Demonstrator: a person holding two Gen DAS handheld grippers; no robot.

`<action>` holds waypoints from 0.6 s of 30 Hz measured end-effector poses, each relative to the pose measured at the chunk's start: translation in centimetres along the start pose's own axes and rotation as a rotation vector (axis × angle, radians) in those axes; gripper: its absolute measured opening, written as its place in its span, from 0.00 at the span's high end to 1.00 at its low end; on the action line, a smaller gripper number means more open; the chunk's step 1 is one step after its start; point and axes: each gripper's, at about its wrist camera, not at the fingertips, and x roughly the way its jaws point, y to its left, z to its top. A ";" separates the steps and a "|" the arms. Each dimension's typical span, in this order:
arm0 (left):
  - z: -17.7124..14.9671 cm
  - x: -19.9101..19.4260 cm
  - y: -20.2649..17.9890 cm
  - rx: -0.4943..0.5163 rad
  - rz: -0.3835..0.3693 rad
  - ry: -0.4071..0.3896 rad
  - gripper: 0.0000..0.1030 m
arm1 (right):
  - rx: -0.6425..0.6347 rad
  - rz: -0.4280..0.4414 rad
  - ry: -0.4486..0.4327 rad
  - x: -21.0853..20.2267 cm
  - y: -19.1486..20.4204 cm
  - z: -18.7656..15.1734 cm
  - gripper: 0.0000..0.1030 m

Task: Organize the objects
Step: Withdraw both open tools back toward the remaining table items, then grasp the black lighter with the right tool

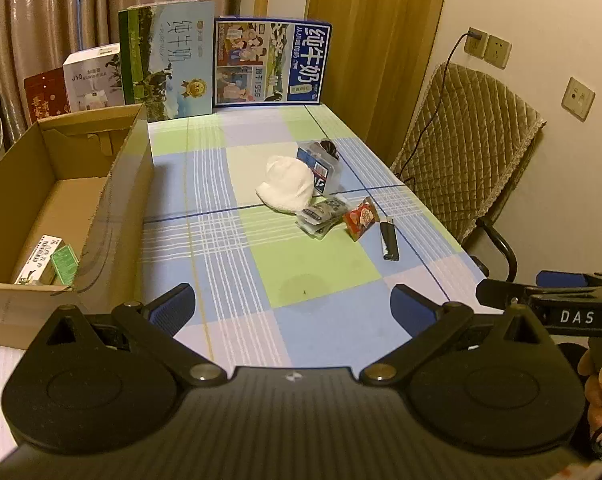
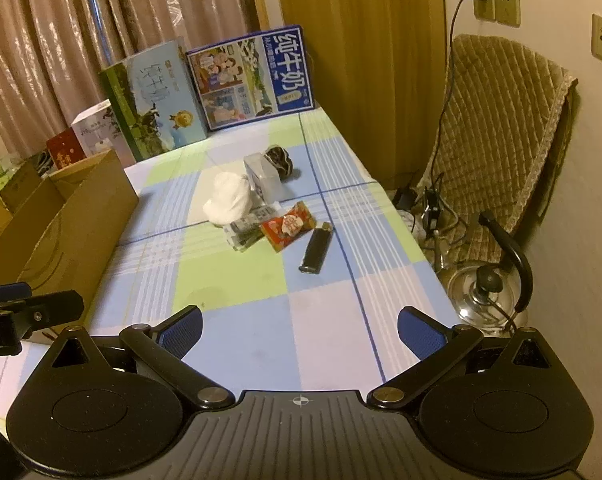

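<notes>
On the checked tablecloth (image 1: 301, 280) lies a cluster of small items: a white cloth bundle (image 1: 287, 184), a clear plastic box (image 1: 321, 166), a grey-green packet (image 1: 321, 216), a red snack packet (image 1: 361, 218) and a black lighter (image 1: 389, 240). The right wrist view shows the same cloth bundle (image 2: 229, 198), red packet (image 2: 287, 226), lighter (image 2: 317, 248) and a dark round object (image 2: 280, 166). An open cardboard box (image 1: 113, 196) at the left holds two small cartons (image 1: 47, 260). My left gripper (image 1: 297, 308) and right gripper (image 2: 301, 330) both hover open and empty over the near table.
Milk cartons (image 1: 269, 62) and other boxes (image 1: 93, 76) line the far table edge before a curtain. A padded chair (image 1: 473, 160) stands at the right, with a steel kettle (image 2: 485, 296) and cables on its seat. The right gripper's side (image 1: 557, 304) shows at the left view's right.
</notes>
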 end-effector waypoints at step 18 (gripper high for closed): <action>1.4 4.2 0.0 0.034 -0.004 0.004 0.01 | -0.005 -0.014 0.000 3.4 -0.4 1.2 0.03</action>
